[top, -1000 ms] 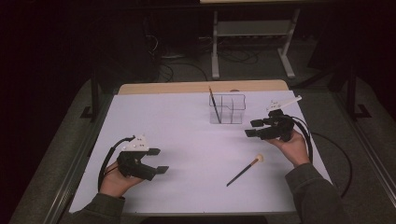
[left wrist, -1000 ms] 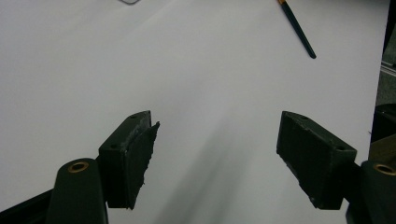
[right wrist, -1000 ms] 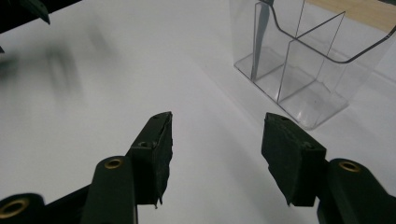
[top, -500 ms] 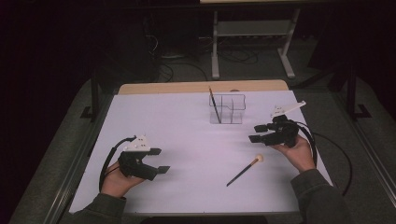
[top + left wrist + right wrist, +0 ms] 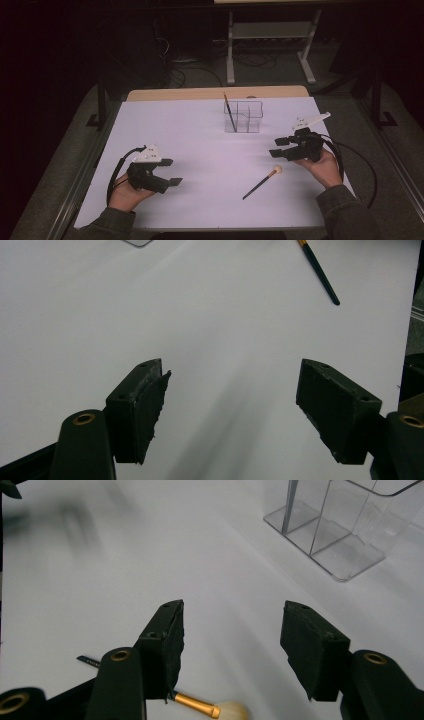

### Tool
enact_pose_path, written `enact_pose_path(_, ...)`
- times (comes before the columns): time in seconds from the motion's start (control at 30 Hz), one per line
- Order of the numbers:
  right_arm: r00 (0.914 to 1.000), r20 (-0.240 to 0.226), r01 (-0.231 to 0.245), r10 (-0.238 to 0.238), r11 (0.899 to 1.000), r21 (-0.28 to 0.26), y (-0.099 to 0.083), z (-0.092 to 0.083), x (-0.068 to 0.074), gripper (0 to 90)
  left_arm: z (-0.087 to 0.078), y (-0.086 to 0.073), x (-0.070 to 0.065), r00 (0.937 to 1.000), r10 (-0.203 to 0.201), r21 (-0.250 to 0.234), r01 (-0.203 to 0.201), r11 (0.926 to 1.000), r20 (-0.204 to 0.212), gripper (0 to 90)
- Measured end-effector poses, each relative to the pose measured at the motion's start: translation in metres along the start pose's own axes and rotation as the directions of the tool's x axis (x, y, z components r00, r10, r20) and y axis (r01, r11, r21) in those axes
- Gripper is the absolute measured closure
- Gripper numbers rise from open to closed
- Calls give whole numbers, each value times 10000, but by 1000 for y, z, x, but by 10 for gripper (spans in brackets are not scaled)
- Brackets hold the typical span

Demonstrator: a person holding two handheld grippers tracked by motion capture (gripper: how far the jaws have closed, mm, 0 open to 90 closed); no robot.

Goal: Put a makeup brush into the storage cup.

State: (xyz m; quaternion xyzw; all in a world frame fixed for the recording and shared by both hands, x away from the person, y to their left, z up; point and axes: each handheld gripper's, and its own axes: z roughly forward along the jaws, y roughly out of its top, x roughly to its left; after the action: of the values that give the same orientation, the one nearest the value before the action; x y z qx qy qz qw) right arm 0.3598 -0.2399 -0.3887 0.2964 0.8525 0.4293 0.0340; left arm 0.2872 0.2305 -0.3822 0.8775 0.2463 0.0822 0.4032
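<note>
Clear plastic organizer sits upper middle of the high view, on the far part of the white surface, and it already has one thin dark brush standing tilted in its left-hand compartment. That's presumably where the loose one is meant to go too.

The loose makeup brush lies flat, lower right of centre in the high view, pale bristle head pointing up-right toward your right gripper. In the right gripper view you can see its gold ferrule and fluffy head at the bottom edge, just under and a bit behind the jaws, so you're hovering above the head end, not around it yet. Jaws there stand wide apart with nothing between them, which makes sense if you're lining up for a pickup.

Your left gripper rests at the lower left of the high view, jaws also spread and empty, well apart from everything. Looks like it's just parked out of the way. Its own view catches the brush handle tip at the upper right.

Count: two brushes, one organizer, two grippers, both holding nothing.
</note>
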Motion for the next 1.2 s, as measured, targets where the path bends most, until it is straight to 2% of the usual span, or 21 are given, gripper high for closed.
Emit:
enact_pose_path(0.37, 9982, -258, 550, -543, 9981, 283, -3, -1, 8, 392, 0, -1, 2, 10000, -97, 27, 97, 9999, 12, 265)
enact_pose_path(0.63, 9936, -496, 1041, -1010, 9926, 625, -4, 3, 14, 373, 0, -2, 3, 10000, -6, 58, 6, 10000, -36, 263)
enact_pose_path(0.7, 9917, -550, 1207, -1166, 9896, 779, -4, 5, 16, 365, 0, -3, 3, 9999, -99, -20, 99, 9999, -41, 263)
enact_pose_path(0.93, 9837, -736, 1723, -1641, 9771, 1246, -2, 10, 24, 368, -1, -3, 3, 10000, -44, -15, 44, 10000, -78, 263)
enact_pose_path(0.97, 9794, -715, 1969, -1889, 9718, 1295, -2, 11, 24, 369, -1, -3, 3, 10000, -51, -3, 51, 10000, -73, 263)
enact_pose_path(1.1, 9768, -896, 2070, -1948, 9655, 1578, -3, 15, 25, 378, -1, -3, 3, 10000, -9, 12, 9, 10000, -87, 263)
enact_pose_path(1.2, 9695, -1077, 2372, -2200, 9532, 1874, -2, 19, 26, 382, -2, -3, 3, 10000, -72, 7, 72, 10000, -64, 263)
